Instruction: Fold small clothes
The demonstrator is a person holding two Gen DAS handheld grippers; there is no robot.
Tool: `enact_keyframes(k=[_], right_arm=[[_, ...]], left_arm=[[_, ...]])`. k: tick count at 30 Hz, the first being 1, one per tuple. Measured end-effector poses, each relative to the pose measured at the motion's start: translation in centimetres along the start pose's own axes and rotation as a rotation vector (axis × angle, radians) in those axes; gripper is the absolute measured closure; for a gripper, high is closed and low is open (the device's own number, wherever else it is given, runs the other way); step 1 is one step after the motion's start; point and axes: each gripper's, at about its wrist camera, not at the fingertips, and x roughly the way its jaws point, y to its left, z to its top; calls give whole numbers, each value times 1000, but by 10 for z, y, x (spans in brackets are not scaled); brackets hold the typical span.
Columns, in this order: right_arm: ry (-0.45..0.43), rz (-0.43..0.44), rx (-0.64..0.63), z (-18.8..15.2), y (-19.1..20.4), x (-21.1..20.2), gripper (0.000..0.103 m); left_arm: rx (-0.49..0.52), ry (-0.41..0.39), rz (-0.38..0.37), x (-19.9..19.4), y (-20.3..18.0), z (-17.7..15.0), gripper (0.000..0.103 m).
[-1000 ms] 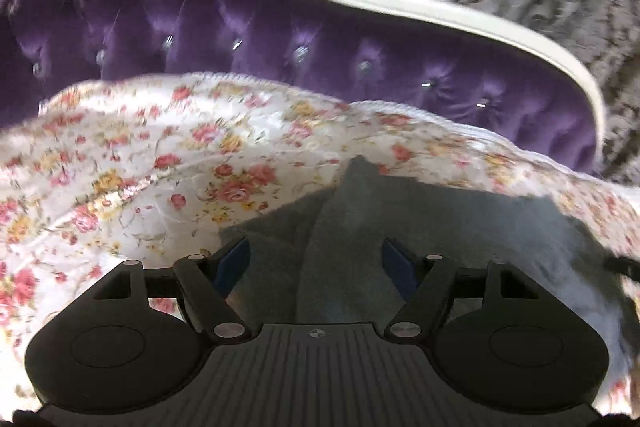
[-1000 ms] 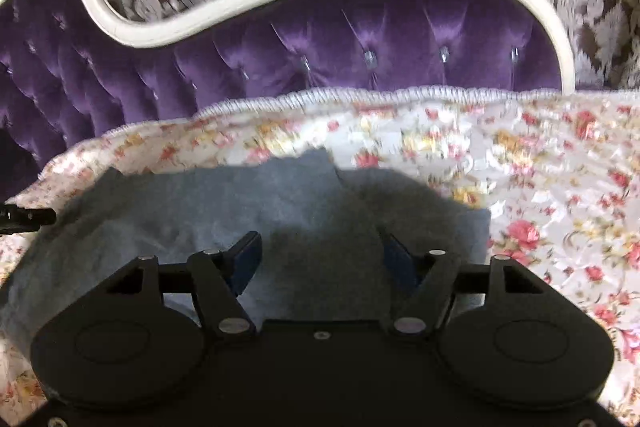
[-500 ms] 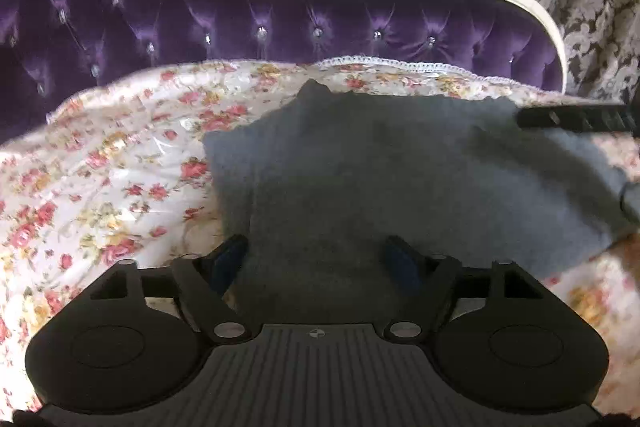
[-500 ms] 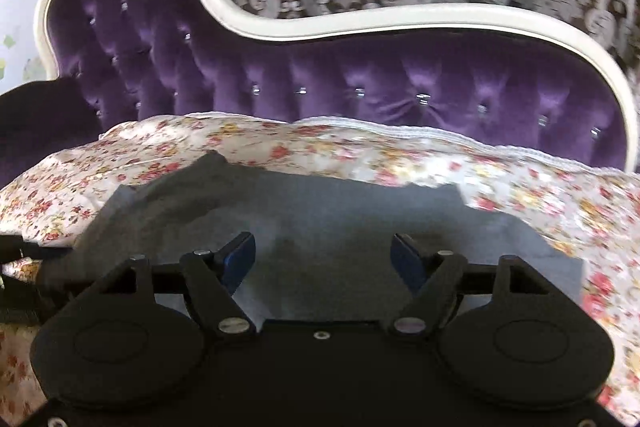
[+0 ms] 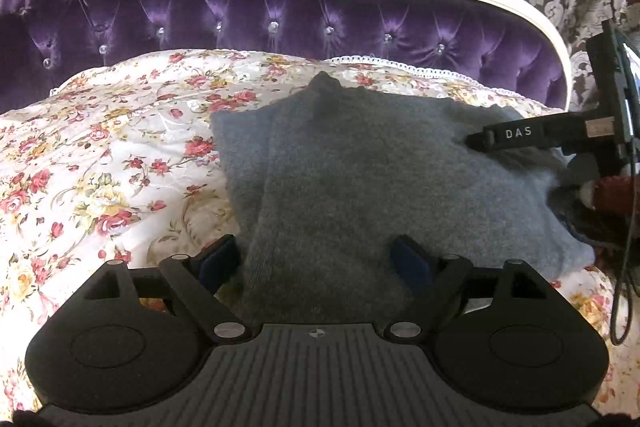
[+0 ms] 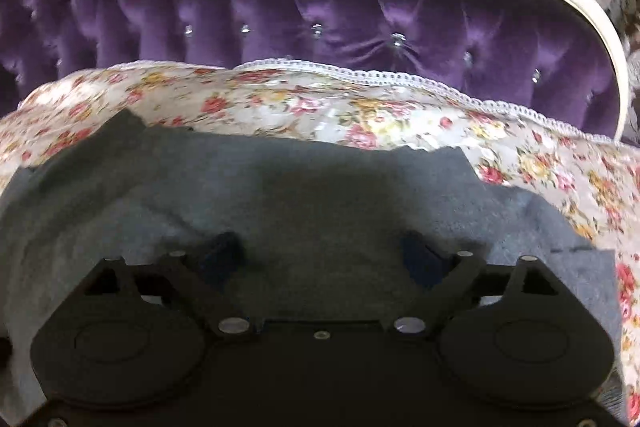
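Two grippers over one grey knit garment (image 5: 360, 179), spread on the floral bedspread (image 5: 100, 155) in front of the purple tufted headboard (image 5: 280, 15).

Left gripper (image 5: 316, 261): jaws wide, wider than a second ago, nothing pinched; the cloth's near edge lies between the blue pads (image 5: 218, 261) but they don't press it. Left view has swung since then, so most of the garment now shows, folded panel on its left side.

Right gripper (image 6: 320, 259): jaws opening now, cloth under and between them, no grip visible. Its view slid in closer over the fabric.

Reading: both have let go, so one fold looks laid down; next grab not started.

Hard to tell: right view is blurred; near hem hidden by both gripper bodies; garment type unclear; its right edge sits behind the other gripper's bar (image 5: 520, 137).
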Motion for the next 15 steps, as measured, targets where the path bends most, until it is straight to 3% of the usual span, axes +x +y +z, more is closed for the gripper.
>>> enact_keyframes(k=[5,8,15], right_arm=[[-25,33,4,0,-2,-8,12],[-95,77,65,-2,-12,-32,12],[-199,105,131,-49,-32,-109,11]], left_arm=[[-1,0,-1,0,0,0,18],[-1,-1,-1,0,0,-1,18],[0,0,-1,0,0,0,18]])
